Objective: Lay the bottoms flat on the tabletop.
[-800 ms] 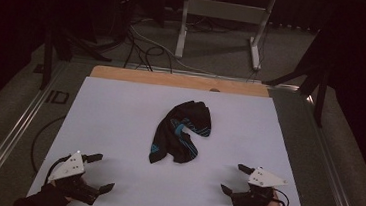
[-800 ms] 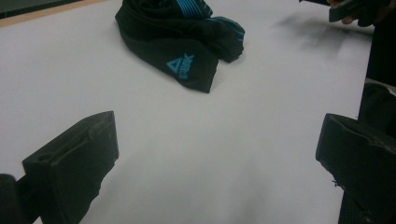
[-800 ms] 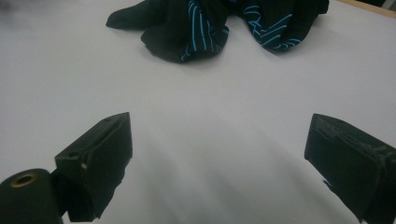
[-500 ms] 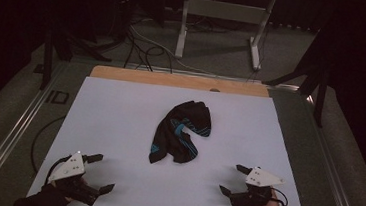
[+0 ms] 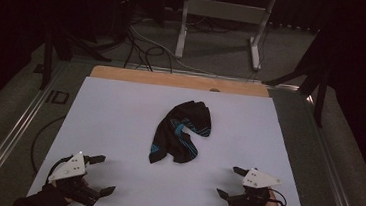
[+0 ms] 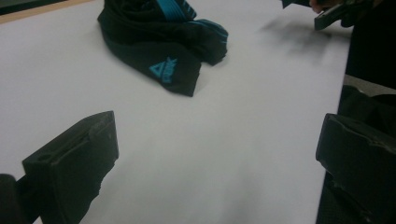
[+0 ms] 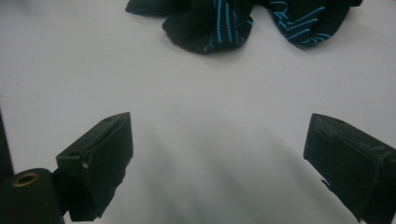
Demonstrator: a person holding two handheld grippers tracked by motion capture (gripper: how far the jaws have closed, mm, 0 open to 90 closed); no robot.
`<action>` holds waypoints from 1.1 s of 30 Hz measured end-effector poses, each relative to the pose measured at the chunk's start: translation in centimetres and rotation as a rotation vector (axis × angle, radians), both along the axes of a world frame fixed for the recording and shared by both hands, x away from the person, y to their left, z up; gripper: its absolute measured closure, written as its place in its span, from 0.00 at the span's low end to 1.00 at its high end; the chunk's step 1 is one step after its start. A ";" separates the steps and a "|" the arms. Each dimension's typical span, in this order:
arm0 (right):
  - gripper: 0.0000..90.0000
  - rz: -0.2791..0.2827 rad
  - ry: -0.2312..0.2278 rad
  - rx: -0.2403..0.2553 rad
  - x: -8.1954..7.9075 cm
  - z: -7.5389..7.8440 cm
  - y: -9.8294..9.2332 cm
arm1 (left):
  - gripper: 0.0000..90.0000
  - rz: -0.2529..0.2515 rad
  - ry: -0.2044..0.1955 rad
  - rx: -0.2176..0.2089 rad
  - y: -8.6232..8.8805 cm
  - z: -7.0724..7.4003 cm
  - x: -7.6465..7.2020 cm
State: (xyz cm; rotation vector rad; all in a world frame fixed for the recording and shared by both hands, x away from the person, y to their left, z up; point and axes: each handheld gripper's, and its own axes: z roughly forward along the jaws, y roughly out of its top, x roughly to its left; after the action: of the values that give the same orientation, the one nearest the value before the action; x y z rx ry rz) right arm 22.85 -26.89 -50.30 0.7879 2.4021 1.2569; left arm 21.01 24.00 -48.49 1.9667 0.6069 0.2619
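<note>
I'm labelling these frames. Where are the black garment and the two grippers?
black garment (image 5: 181, 133): high view, middle of the crumpled cloth.
left gripper (image 5: 100, 175): high view, midway between fingertips.
right gripper (image 5: 230, 182): high view, midway between fingertips.

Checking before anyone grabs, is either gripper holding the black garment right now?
No: the black garment lies crumpled mid-table, apart from the left gripper and right gripper, both with jaws open.

A dim lab: white-topped table (image 5: 118, 127), floor cables (image 5: 141, 44), metal equipment stand (image 5: 223, 16).

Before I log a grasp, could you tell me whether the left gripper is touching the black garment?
Apart. In the high view, bare white table lies between the left gripper and the black garment; its jaws stand open.
</note>
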 end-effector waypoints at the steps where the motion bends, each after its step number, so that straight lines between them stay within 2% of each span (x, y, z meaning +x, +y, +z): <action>1: 0.09 0.003 -0.002 -0.003 0.0 0.0 0.0 | 0.00 -0.005 -0.001 0.000 -0.1 0.1 0.0; 7: 0.09 0.008 -0.004 0.002 -0.2 0.8 0.1 | 0.00 -0.033 -0.001 -0.003 -0.7 0.8 0.0; 9: 0.09 0.010 -0.007 0.018 -0.3 1.3 0.2 | 0.00 -0.043 -0.002 -0.007 -0.9 1.2 0.1; 11: 0.10 0.019 0.001 0.036 -0.3 1.9 0.2 | 0.00 -0.055 -0.005 0.008 -1.0 1.7 0.1; 20: 0.10 0.036 -0.055 0.019 -0.2 4.7 0.5 | 0.00 -0.077 -0.022 -0.003 -1.4 3.2 0.4; 26: 0.10 0.037 -0.090 0.028 0.6 6.3 1.1 | 0.00 -0.081 -0.036 -0.024 -1.9 3.9 0.9; 33: 0.10 0.012 -0.109 0.020 2.2 7.0 1.8 | 0.00 -0.083 -0.044 -0.016 -2.9 4.6 2.1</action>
State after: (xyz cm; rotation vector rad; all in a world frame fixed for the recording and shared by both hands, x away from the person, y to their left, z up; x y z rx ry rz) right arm 25.10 -25.10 -43.26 0.6929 2.3145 1.2956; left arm 23.08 21.07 -43.87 1.9607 0.4963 0.2468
